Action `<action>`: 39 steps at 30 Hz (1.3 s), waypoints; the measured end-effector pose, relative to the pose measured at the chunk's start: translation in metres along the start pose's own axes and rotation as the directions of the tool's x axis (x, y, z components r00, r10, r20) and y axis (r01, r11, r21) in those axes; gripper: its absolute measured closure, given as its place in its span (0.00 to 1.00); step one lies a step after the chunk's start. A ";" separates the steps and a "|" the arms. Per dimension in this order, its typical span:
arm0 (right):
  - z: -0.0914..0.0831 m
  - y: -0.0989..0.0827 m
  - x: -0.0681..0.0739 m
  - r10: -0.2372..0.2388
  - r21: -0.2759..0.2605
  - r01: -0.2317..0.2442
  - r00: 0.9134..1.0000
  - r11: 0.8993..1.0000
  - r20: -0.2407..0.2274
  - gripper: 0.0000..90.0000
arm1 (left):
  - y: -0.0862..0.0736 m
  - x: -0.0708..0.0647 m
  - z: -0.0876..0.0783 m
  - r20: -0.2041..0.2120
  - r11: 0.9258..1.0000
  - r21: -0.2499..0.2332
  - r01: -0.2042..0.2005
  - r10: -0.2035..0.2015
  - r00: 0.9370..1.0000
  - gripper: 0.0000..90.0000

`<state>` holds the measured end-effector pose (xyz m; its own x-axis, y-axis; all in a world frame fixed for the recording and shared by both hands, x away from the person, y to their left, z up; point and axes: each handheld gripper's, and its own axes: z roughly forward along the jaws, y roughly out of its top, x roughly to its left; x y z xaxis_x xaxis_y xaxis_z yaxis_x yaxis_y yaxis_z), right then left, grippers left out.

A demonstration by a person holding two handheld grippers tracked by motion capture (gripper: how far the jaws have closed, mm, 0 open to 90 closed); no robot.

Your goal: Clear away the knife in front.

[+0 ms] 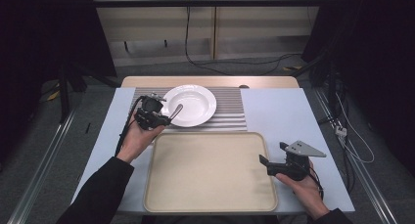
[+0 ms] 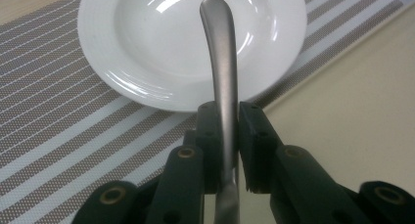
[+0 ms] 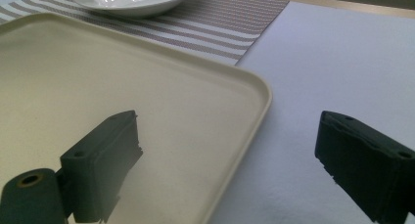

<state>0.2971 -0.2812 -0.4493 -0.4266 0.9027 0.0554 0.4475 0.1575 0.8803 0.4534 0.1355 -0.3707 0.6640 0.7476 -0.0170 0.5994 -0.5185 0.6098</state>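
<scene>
High view, bench inventory: we are looking down on a bench (image 1: 293, 111) covered in pale lavender sheeting, with a bare wooden strip showing along its far edge. A striped grey-and-white placemat (image 1: 230, 109) is lying across the far middle, and a white deep-rimmed plate (image 1: 193, 104) is sitting on its left part. A large beige tray (image 1: 210, 172) is occupying the near middle, its far edge lying just beside the placemat's near edge.

Left gripper (image 1: 164, 120): we are seeing it held in the person's left hand (image 1: 139, 138), just beside the near-left edge of the plate. Its jaws are clamping a grey metal utensil handle (image 1: 176, 111), which is angling up over the plate's rim. Left gripper view: the handle (image 2: 222, 62) is running between the two black jaws and out over the plate (image 2: 147, 38), its rounded end sitting above the bowl. Which utensil it belongs to, we cannot tell, since the working end is hidden.

Right gripper (image 1: 273, 153): we are seeing it held in the person's right hand (image 1: 303, 185) at the tray's right edge, carrying the grey three-cornered plate on top. Right gripper view: its jaws are standing wide apart with nothing between them, one hovering over the tray (image 3: 147, 87) and the other over the lavender sheeting beside it.

Dark sleeves are covering both forearms.
</scene>
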 end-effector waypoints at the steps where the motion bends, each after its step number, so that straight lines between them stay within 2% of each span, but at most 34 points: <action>1: 0.000 0.000 0.000 0.000 0.000 0.000 1.000 1.000 0.000 0.10 | -0.001 -0.003 0.000 0.007 1.000 -0.001 0.004 -0.004 1.000 0.89; 7: 0.000 0.000 0.000 -0.002 -0.001 0.002 1.000 1.000 -0.002 0.10 | -0.007 -0.015 -0.004 0.021 1.000 -0.005 -0.006 0.007 1.000 0.89; 10: -0.001 0.000 0.000 -0.004 -0.001 0.004 1.000 1.000 -0.002 0.10 | -0.010 -0.023 -0.004 0.025 1.000 0.009 -0.012 0.012 1.000 0.89; 16: 0.000 0.000 0.001 -0.005 0.005 0.005 1.000 1.000 -0.007 0.10 | -0.018 -0.048 0.000 0.055 0.997 0.040 -0.062 0.060 0.997 0.89; 18: 0.000 0.000 0.001 -0.005 0.004 0.005 1.000 1.000 -0.007 0.10 | -0.019 -0.053 0.002 0.062 0.997 0.044 -0.064 0.061 0.996 0.89; 21: 0.001 0.000 0.001 -0.005 0.005 0.005 1.000 1.000 -0.008 0.10 | -0.021 -0.056 0.004 0.075 0.997 0.049 -0.055 0.051 0.996 0.89; 25: 0.001 0.000 0.001 -0.005 0.008 0.005 1.000 1.000 -0.006 0.10 | -0.026 -0.061 0.009 0.073 0.997 0.059 -0.053 0.048 0.996 0.89; 27: 0.002 0.000 0.001 -0.006 0.008 0.006 1.000 1.000 -0.007 0.10 | -0.028 -0.062 0.012 0.080 0.995 0.075 -0.060 0.054 0.995 0.89; 32: 0.002 0.000 0.001 -0.007 0.009 0.007 1.000 1.000 -0.005 0.10 | -0.034 -0.062 0.021 0.095 0.994 0.094 -0.047 0.038 0.995 0.89; 34: 0.002 0.000 0.001 -0.004 0.012 0.004 1.000 1.000 -0.004 0.10 | -0.035 -0.063 0.023 0.085 0.993 0.105 -0.056 0.048 0.995 0.89; 39: 0.001 0.000 0.001 -0.007 0.012 0.007 1.000 1.000 -0.001 0.10 | -0.041 -0.065 0.031 0.110 0.992 0.117 -0.043 0.030 0.993 0.89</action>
<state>0.2976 -0.2796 -0.4502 -0.4306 0.9012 0.0497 0.4538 0.1685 0.8750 0.3992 0.0953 -0.4191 0.7269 0.6813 -0.0858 0.6184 -0.5951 0.5132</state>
